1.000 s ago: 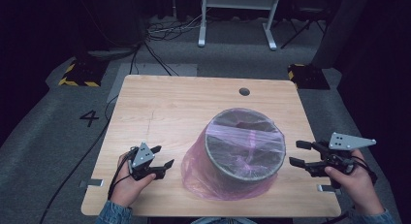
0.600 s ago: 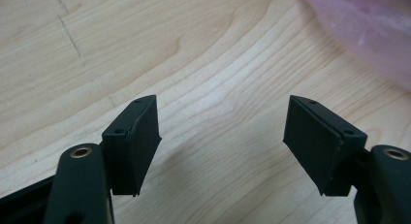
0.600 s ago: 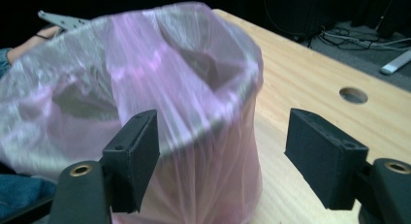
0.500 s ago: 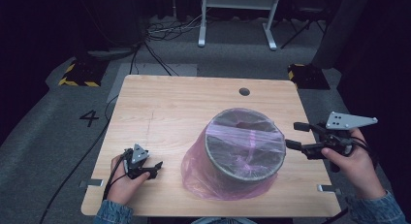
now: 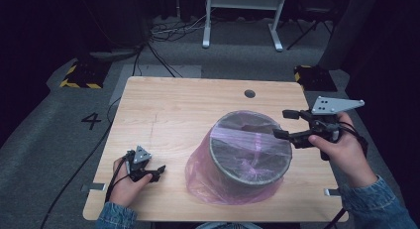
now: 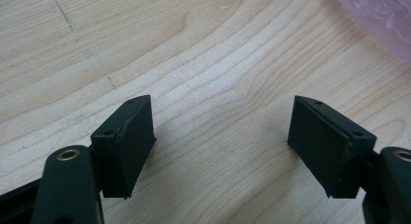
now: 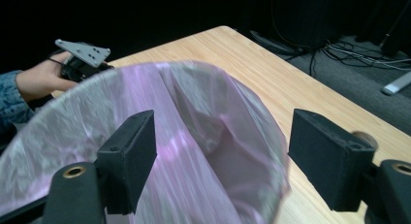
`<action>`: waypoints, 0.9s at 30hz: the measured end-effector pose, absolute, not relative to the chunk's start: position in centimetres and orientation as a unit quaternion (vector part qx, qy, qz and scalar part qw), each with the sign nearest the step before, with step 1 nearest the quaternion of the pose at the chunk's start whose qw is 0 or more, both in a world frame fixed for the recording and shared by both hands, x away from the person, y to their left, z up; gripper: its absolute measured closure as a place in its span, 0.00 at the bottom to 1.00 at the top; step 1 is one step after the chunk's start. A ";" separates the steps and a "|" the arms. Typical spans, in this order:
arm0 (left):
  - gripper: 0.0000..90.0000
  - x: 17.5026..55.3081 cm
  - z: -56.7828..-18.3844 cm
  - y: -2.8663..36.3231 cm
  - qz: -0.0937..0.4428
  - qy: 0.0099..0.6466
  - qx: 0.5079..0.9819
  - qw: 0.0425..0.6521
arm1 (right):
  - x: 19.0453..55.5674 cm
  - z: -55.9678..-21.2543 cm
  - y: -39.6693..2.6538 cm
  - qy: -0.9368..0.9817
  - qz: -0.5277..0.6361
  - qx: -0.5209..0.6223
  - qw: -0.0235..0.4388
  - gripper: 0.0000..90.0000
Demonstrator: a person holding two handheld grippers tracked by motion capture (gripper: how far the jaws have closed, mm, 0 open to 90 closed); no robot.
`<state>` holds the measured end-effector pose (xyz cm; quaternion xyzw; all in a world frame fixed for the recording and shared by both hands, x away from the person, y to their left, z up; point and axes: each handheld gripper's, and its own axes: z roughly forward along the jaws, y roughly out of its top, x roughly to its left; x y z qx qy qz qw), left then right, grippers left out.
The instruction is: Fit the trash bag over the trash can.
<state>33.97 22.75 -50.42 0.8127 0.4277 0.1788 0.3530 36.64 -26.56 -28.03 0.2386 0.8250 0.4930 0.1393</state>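
Right gripper (image 5: 286,124) hangs over the bin (image 5: 249,152) rim – jaws apart, just been opening, nothing between them. Left gripper (image 5: 159,171) rests low on the table (image 5: 173,110), jaws likewise apart, just opened – empty.

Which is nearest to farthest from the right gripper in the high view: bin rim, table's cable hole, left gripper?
From the right gripper:
1. Bin rim, directly beside and below its fingertips.
2. Cable hole, toward the table's far edge.
3. Left gripper, across the bin at the table's near left.

Bin (image 7: 145,151) blurred, cut off at bottom edge, right gripper view.
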 end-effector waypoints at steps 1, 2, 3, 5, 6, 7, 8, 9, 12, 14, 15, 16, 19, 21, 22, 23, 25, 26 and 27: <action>0.27 34.0 -50.4 22.8 0.179 0.427 0.813 0.353 | 36.8 -27.9 -26.2 0.825 0.494 0.236 0.139 0.28; 0.27 34.0 -50.4 22.8 0.178 0.427 0.813 0.353 | 36.9 -27.9 -25.8 0.826 0.494 0.234 0.138 0.28; 0.27 34.0 -50.4 22.8 0.178 0.427 0.813 0.354 | 36.9 -27.8 -25.4 0.827 0.494 0.232 0.137 0.28; 0.27 34.1 -50.4 22.8 0.177 0.426 0.814 0.354 | 37.2 -27.7 -24.5 0.830 0.492 0.226 0.135 0.28; 0.27 34.1 -50.4 22.8 0.177 0.426 0.814 0.354 | 37.4 -27.7 -24.1 0.832 0.490 0.223 0.135 0.28; 0.27 34.1 -50.4 22.8 0.177 0.426 0.814 0.353 | 37.5 -27.7 -23.7 0.833 0.489 0.221 0.134 0.28; 0.27 34.2 -50.4 22.9 0.175 0.421 0.816 0.354 | 37.6 -27.7 -23.4 0.834 0.489 0.221 0.131 0.28; 0.26 34.2 -50.4 22.8 0.174 0.422 0.816 0.356 | 37.9 -27.8 -22.8 0.836 0.488 0.217 0.127 0.27; 0.26 34.2 -50.5 22.8 0.174 0.422 0.815 0.356 | 38.4 -28.1 -22.0 0.837 0.488 0.215 0.122 0.27; 0.26 34.2 -50.4 22.8 0.175 0.421 0.817 0.354 | 38.7 -28.4 -21.3 0.838 0.489 0.213 0.119 0.27; 0.26 34.2 -50.4 22.8 0.175 0.421 0.817 0.354 | 38.8 -28.5 -21.0 0.838 0.489 0.212 0.116 0.27; 0.26 34.2 -50.4 22.8 0.175 0.421 0.817 0.354 | 38.9 -28.6 -20.7 0.838 0.490 0.211 0.113 0.27; 0.26 34.2 -50.4 22.8 0.175 0.421 0.817 0.354 | 39.1 -29.2 -19.5 0.843 0.485 0.207 0.108 0.27; 0.26 34.2 -50.4 22.8 0.175 0.421 0.817 0.354 | 39.3 -29.6 -18.7 0.845 0.483 0.205 0.103 0.27; 0.26 34.2 -50.4 22.8 0.175 0.421 0.817 0.354 | 39.4 -29.8 -18.4 0.846 0.483 0.205 0.101 0.27; 0.26 34.2 -50.4 22.8 0.175 0.420 0.817 0.354 | 39.5 -30.0 -18.1 0.846 0.482 0.206 0.098 0.26; 0.26 34.2 -50.4 22.8 0.175 0.421 0.817 0.354 | 39.7 -30.6 -17.4 0.848 0.481 0.205 0.090 0.26; 0.26 34.2 -50.4 22.8 0.175 0.420 0.817 0.354 | 39.7 -30.8 -17.2 0.849 0.479 0.204 0.088 0.26; 0.26 34.2 -50.4 22.8 0.175 0.421 0.817 0.354 | 39.8 -31.1 -16.9 0.851 0.476 0.204 0.085 0.26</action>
